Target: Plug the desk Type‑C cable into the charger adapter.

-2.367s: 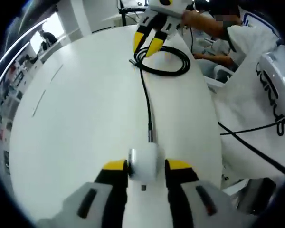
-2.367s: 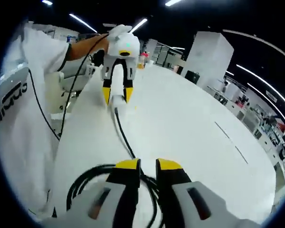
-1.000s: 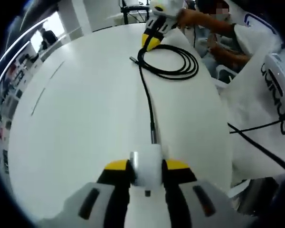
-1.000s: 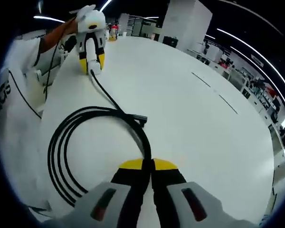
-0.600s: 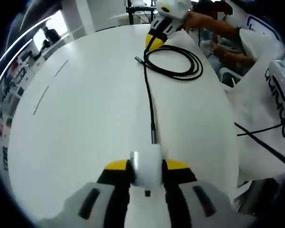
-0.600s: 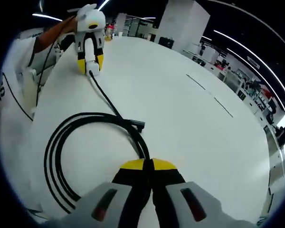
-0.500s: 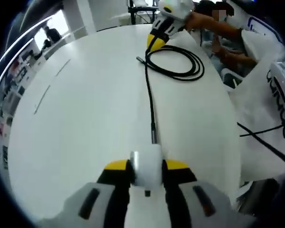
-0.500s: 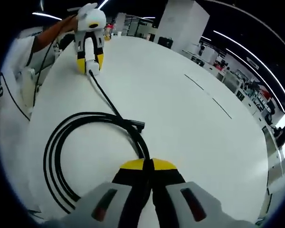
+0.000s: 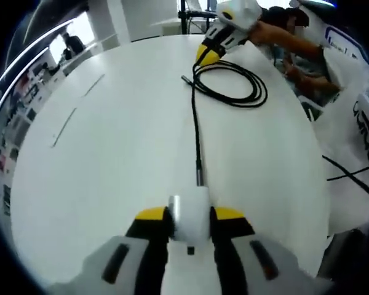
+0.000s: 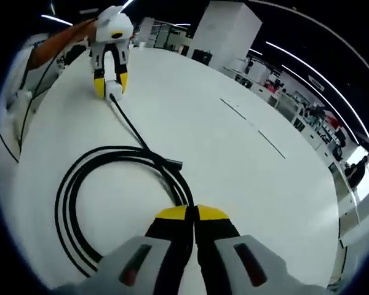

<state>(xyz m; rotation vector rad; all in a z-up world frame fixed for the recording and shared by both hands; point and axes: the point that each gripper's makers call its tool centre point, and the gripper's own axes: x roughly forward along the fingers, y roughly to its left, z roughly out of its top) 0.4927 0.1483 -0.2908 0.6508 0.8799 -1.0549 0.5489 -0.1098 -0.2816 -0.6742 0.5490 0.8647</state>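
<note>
A broad white counter [image 9: 111, 153] with faint dark seam marks is seen in a large hall lit by ceiling strip lights; shelving and desks are ranged along the far side, blurred by the lens. A person's arm [image 9: 283, 37] and white clothing are seen beside the counter edge. The white charger adapter [image 9: 189, 215] is clamped between the jaws of the left gripper [image 9: 189, 214], with the black Type-C cable [image 9: 197, 132] apparently already seated in its front. The cable runs straight across the counter to a loose coil [image 10: 92, 196], whose free plug end [image 10: 174, 164] lies flat. The right gripper [image 10: 192, 212] is clenched on the cable at the coil's edge.
</note>
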